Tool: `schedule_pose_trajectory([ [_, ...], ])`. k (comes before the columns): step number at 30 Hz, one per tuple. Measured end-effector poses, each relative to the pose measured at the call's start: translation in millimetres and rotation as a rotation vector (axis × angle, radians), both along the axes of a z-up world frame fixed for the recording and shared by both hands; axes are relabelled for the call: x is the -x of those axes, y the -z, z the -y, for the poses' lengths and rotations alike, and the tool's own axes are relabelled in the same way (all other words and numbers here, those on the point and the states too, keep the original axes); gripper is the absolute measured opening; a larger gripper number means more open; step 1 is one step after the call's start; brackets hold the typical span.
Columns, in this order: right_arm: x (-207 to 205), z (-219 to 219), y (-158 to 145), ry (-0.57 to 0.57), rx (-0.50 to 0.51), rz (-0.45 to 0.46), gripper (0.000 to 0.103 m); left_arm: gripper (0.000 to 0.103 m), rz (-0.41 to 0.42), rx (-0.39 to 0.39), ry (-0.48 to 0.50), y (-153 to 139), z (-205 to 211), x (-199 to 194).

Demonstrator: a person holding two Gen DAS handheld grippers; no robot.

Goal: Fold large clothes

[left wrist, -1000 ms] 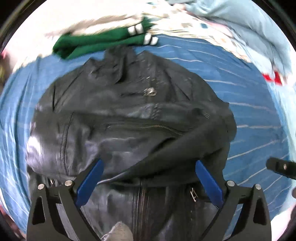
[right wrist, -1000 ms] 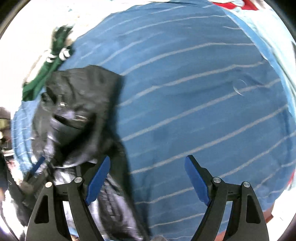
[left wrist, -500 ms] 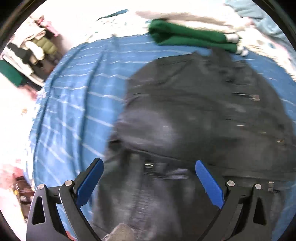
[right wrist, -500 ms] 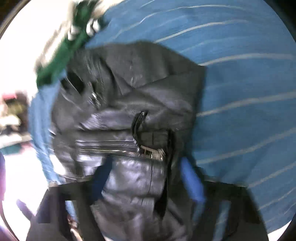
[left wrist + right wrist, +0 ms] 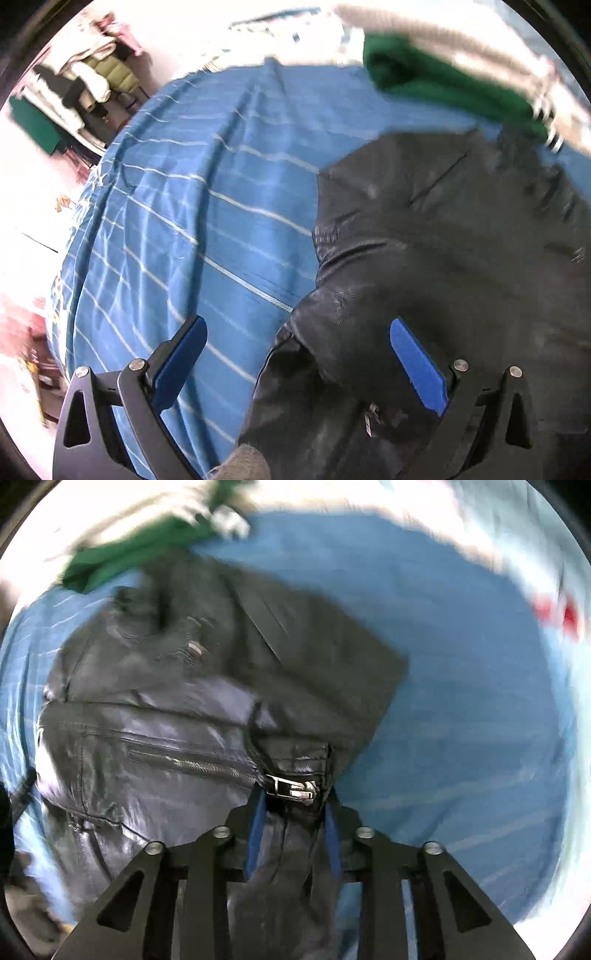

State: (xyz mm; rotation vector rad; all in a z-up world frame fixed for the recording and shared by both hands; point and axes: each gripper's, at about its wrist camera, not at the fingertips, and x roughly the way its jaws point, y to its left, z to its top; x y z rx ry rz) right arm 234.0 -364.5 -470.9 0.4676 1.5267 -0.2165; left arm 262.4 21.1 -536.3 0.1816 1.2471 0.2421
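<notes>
Glossy, creased black leather jacket (image 5: 155, 746) on the blue striped bed sheet (image 5: 207, 229). Right gripper (image 5: 293, 834) fingers have just been closing, pinching its zippered fold; left gripper (image 5: 295, 365) fingers spread wide, empty.

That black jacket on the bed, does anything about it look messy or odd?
Somewhat: the black jacket lies bunched and wrinkled on the blue striped sheet, not flat. The right hand-held gripper pinches a fold beside a zipper pull. Nothing looks torn.
</notes>
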Motion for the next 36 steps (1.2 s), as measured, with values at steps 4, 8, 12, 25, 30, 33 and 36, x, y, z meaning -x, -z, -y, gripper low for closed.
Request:
schedule_pose_trajectory([
  [4,-11,33,-19,0.08,-0.143,0.1,0.048,0.103,-0.067,0.029,0.026,36,-5,-14],
  [8,-36,29,10,-0.009,-0.169,-0.005,0.059,0.103,-0.05,0.09,0.02,37,-14,-12],
  [12,-46,0,31,-0.175,0.065,-0.102,0.034,0.103,-0.001,0.176,0.011,41,-24,-6],
  [25,-43,11,-15,-0.046,-0.049,0.006,0.036,0.103,0.04,0.12,0.029,-6,-33,7],
  [30,-35,26,28,-0.038,-0.097,-0.131,0.051,0.103,-0.038,0.083,0.025,23,-23,4],
  [33,-29,13,24,-0.095,0.007,-0.096,0.034,0.103,-0.034,0.073,0.029,23,-21,-1],
  [36,-27,-8,1,-0.171,0.155,-0.027,0.027,0.103,-0.027,0.048,0.043,18,-20,-1],
])
